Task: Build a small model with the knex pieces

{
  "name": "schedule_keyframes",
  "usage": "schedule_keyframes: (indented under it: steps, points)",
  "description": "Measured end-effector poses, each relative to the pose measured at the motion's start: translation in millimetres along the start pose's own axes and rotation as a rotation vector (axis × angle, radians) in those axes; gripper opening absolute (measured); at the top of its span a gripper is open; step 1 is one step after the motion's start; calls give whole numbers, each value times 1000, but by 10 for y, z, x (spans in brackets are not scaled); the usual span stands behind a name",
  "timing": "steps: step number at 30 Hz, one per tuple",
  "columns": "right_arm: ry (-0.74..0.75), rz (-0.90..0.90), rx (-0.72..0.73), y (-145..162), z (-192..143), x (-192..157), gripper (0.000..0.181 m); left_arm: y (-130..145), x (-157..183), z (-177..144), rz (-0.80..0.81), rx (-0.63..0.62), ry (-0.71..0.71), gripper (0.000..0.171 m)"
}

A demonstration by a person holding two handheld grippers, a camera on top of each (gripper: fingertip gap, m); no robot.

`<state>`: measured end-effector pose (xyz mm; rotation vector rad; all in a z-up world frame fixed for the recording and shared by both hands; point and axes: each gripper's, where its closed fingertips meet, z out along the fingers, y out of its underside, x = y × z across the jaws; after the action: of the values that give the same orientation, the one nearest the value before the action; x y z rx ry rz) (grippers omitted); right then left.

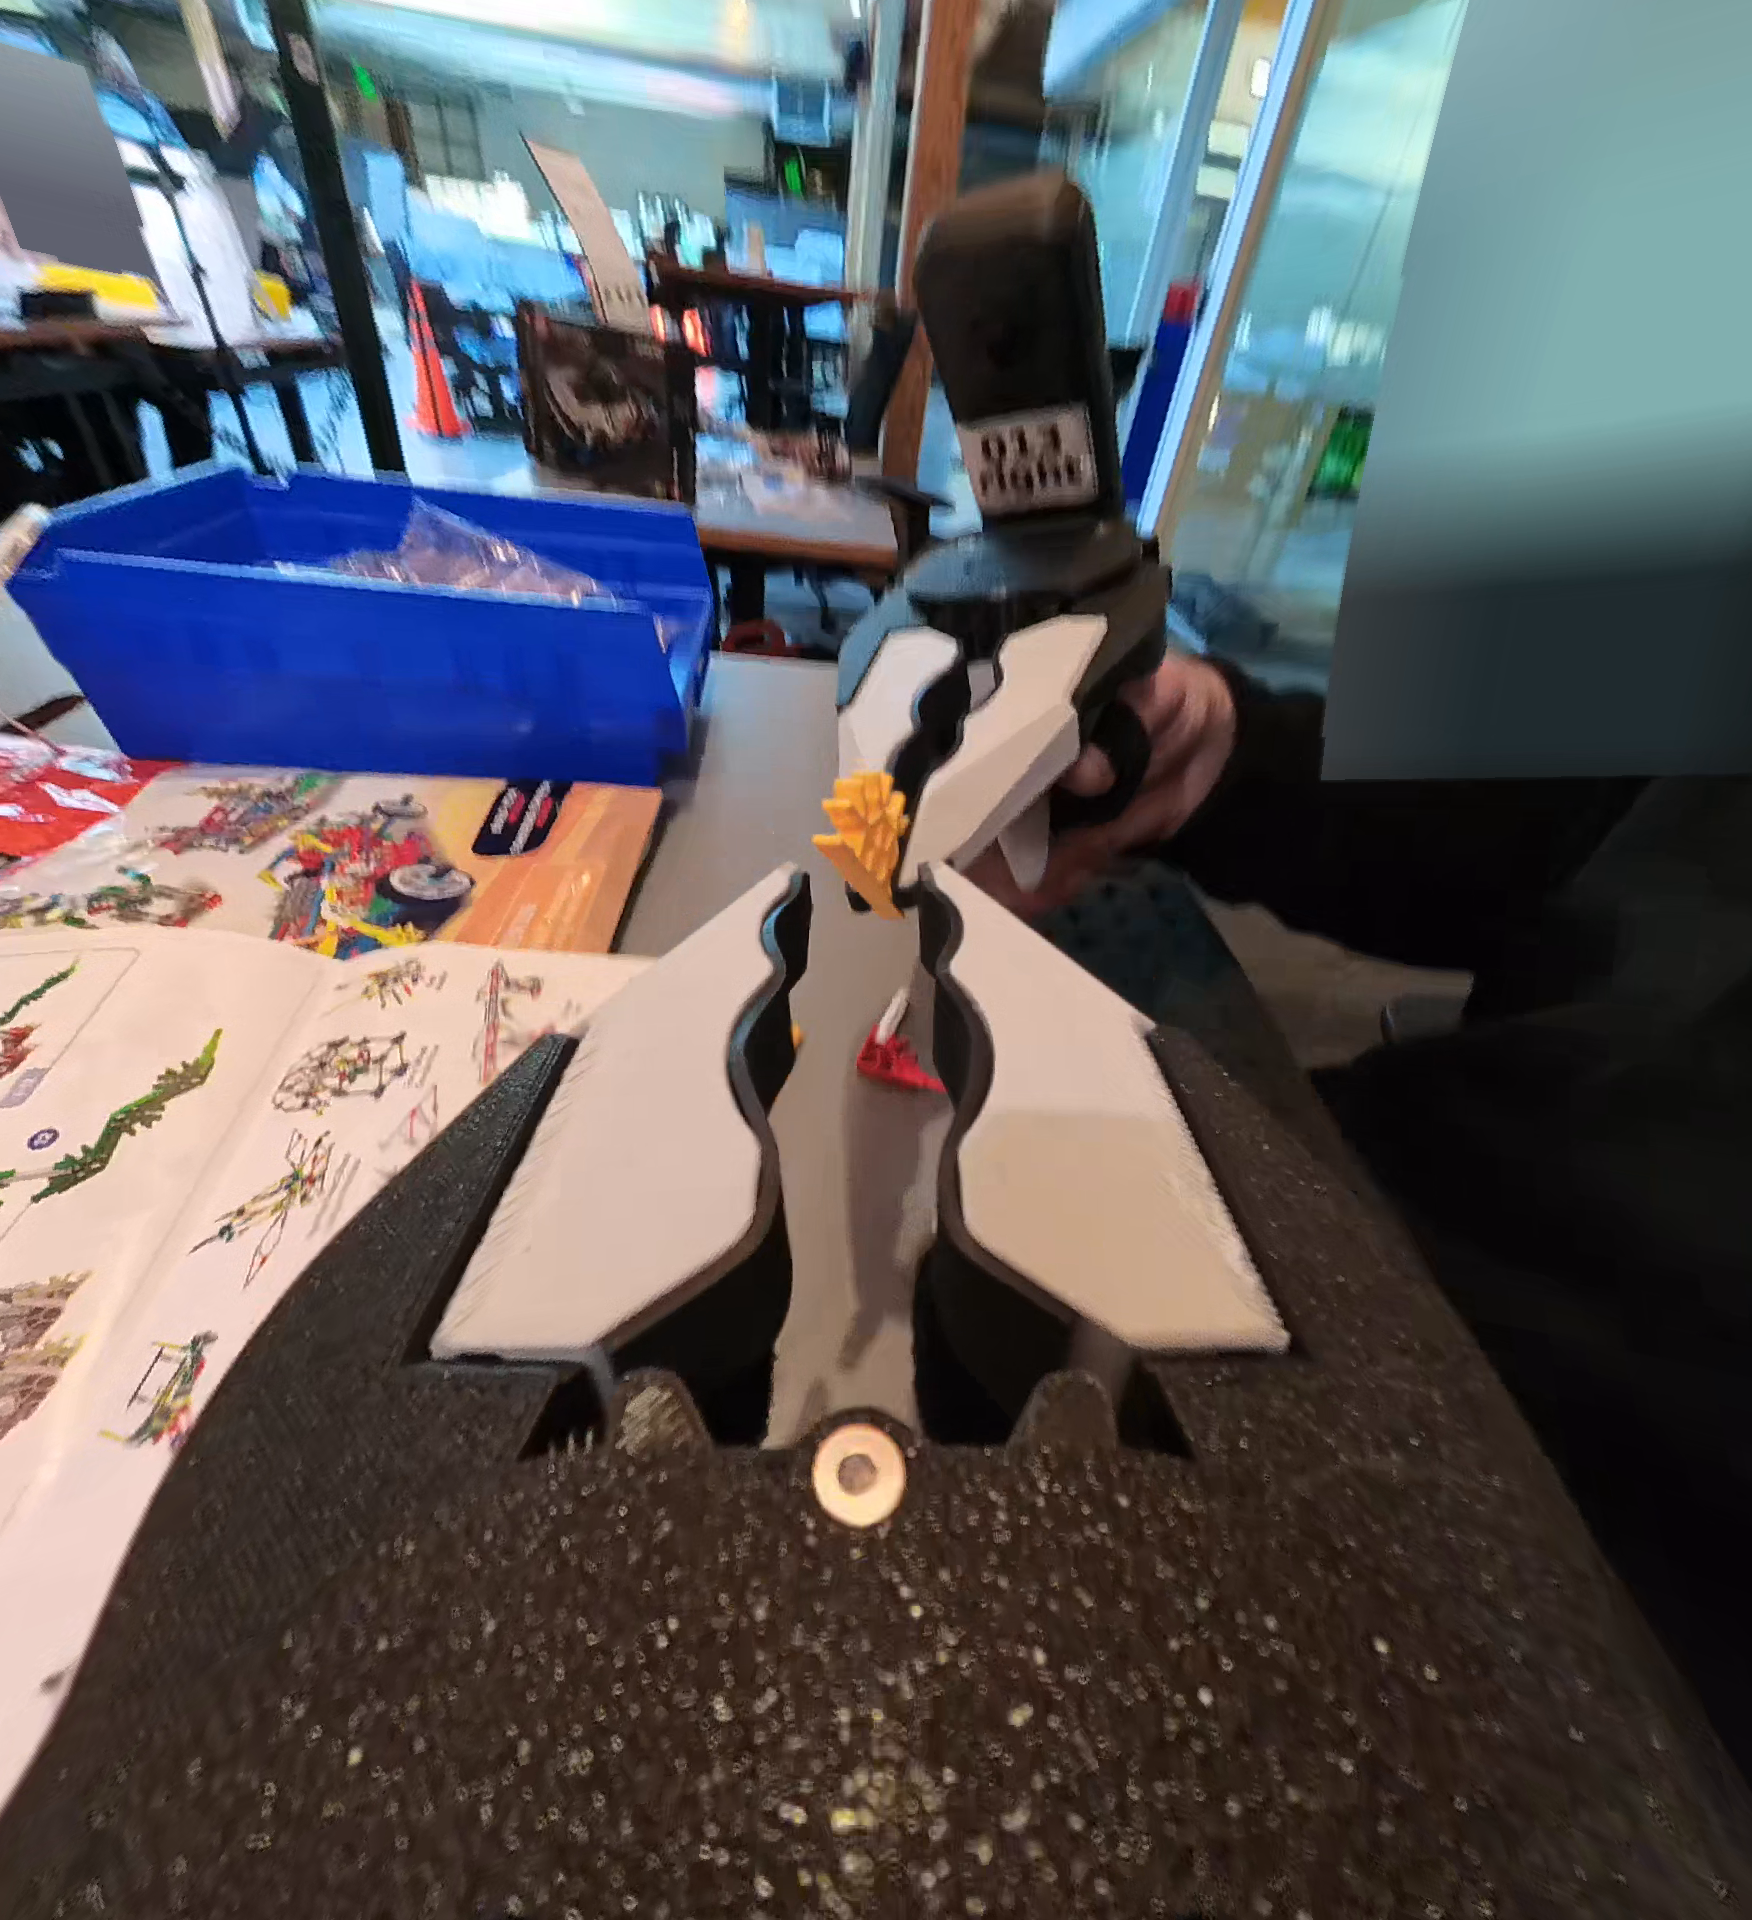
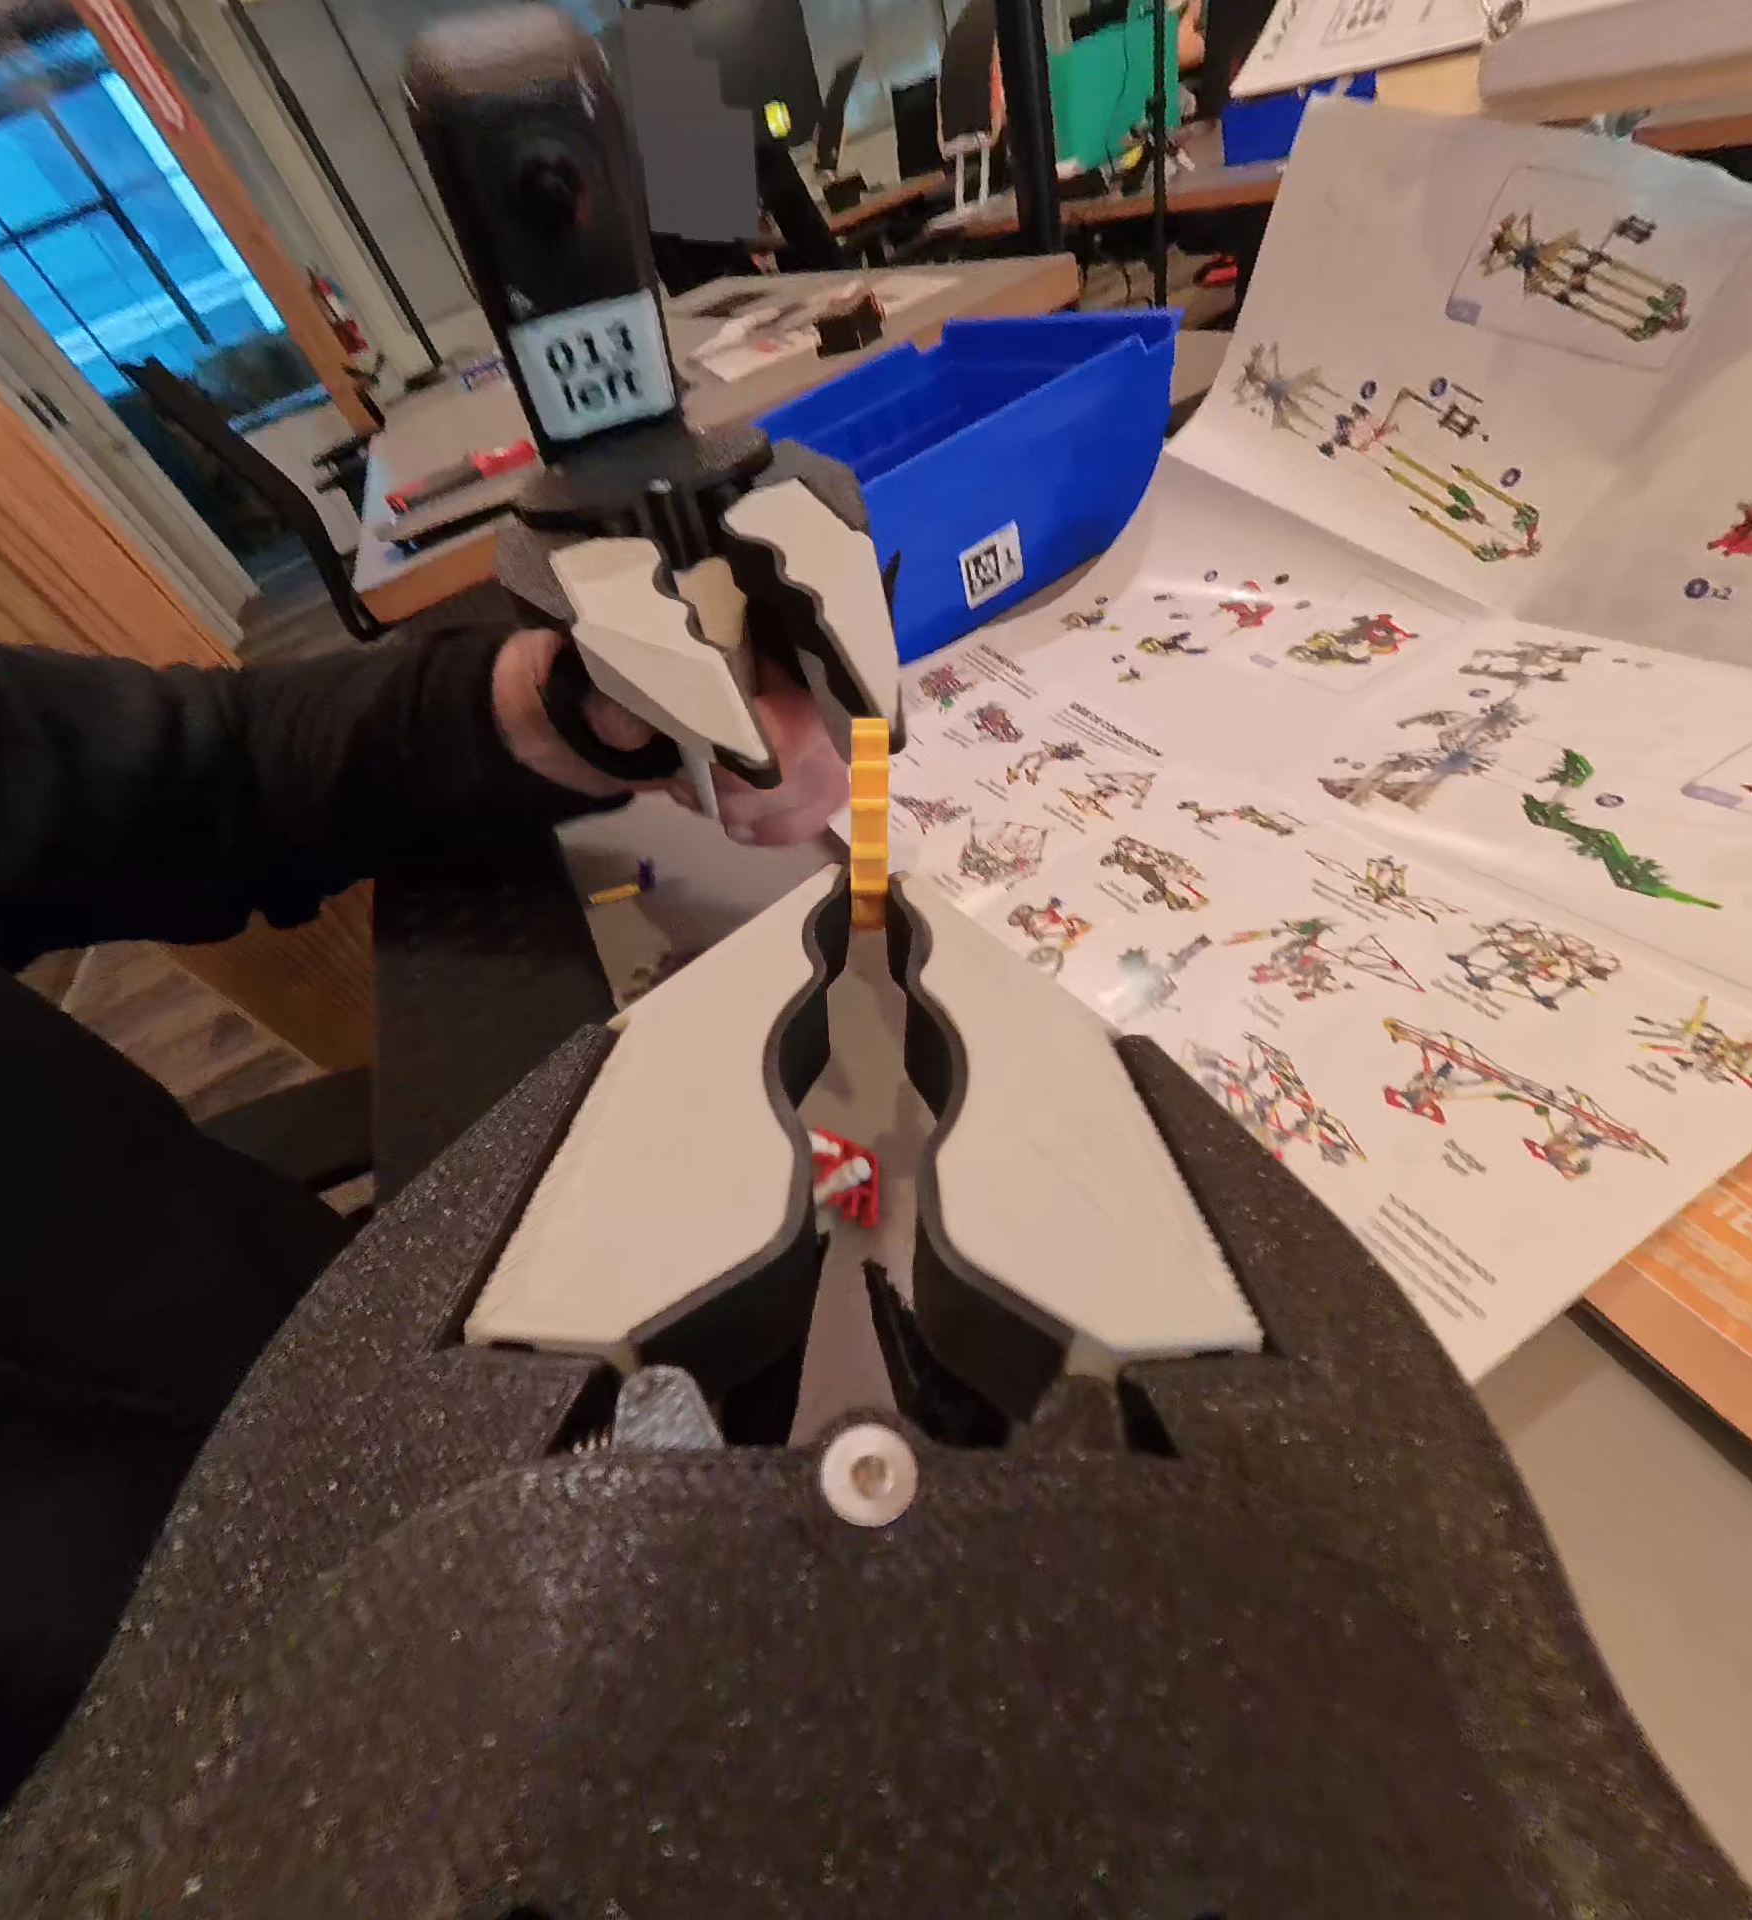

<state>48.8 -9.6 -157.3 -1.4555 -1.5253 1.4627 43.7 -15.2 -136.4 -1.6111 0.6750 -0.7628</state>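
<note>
1. Above the grey table (image 1: 737, 727), held off its surface, is a yellow toothed connector piece (image 2: 870, 810) of the plastic construction-toy kind. It stands upright, pinched by its lower end at the very tips of the right gripper (image 2: 867, 883).
2. The right gripper's jaws are clamped on that piece. Only a small part of it sits between the pads and most of it sticks out beyond them.
3. The left gripper (image 1: 861, 883) faces it from the other side, jaws spread apart and holding nothing. Its fingertips are just beside the yellow piece; whether one touches it cannot be told.
4. A person's hand (image 1: 1163, 727) grips the handle of the right tool, and a dark-sleeved hand (image 2: 789, 790) grips the left one.
5. Below the two grippers a small red-and-white connector (image 2: 844, 1174) lies on the table, apart from both.
6. Beside it lies a spread-out instruction sheet (image 2: 1371, 831) with pictures of models, partly over an orange box (image 1: 550, 862). Beyond that is a blue plastic bin (image 1: 332, 665) with clear bags in it.
7. Risk, as a judgement: the hold is shallow and at the tips, so a nudge from the left fingers could twist the piece or pop it out onto the table.
</note>
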Motion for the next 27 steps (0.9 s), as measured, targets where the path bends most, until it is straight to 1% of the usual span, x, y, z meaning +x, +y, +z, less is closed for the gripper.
schedule_keyframes:
  steps: [3, 4, 5, 6, 7, 9, 11, 14, 16, 18, 19, 22, 24, 27]
  points:
    - [25, -23, -110, 200, -76, 32, 5, 287, -42, -38, 73, -219, -23, 24]
    - [35, -37, -164, 297, -103, 43, 5, 416, 14, -66, 95, -299, 14, 24]
    - [47, -54, -220, 401, -127, 56, 5, 569, 40, -99, 123, -391, 32, 29]
    - [58, -65, -270, 497, -149, 64, 5, 691, 12, -126, 178, -460, 14, 33]
    - [64, -73, -317, 588, -167, 67, 5, 794, 0, -145, 229, -510, 6, 33]
    - [68, -99, -403, 755, -200, 52, 5, 1006, 68, -174, 279, -606, 56, 36]
    - [48, -105, -448, 856, -210, 6, 5, 1125, 130, -163, 317, -637, 95, 38]
    - [23, -130, -508, 987, -215, -41, 5, 1184, 183, -100, 360, -633, 120, 36]
    - [22, -153, -550, 1058, -219, -40, 5, 1256, 222, -57, 378, -654, 136, 35]
    - [26, -167, -572, 1090, -219, -23, 5, 1331, 199, -15, 432, -681, 118, 29]
    - [26, -170, -574, 1092, -218, -19, 5, 1343, 203, 10, 443, -679, 115, 23]
    - [29, -169, -571, 1089, -224, 1, 5, 1325, 215, 72, 436, -647, 113, 6]
    - [31, -161, -564, 1084, -233, 7, 5, 1330, 244, 97, 410, -634, 132, 3]
    - [40, -154, -559, 1086, -263, 26, 6, 1321, 202, 140, 371, -626, 108, 2]
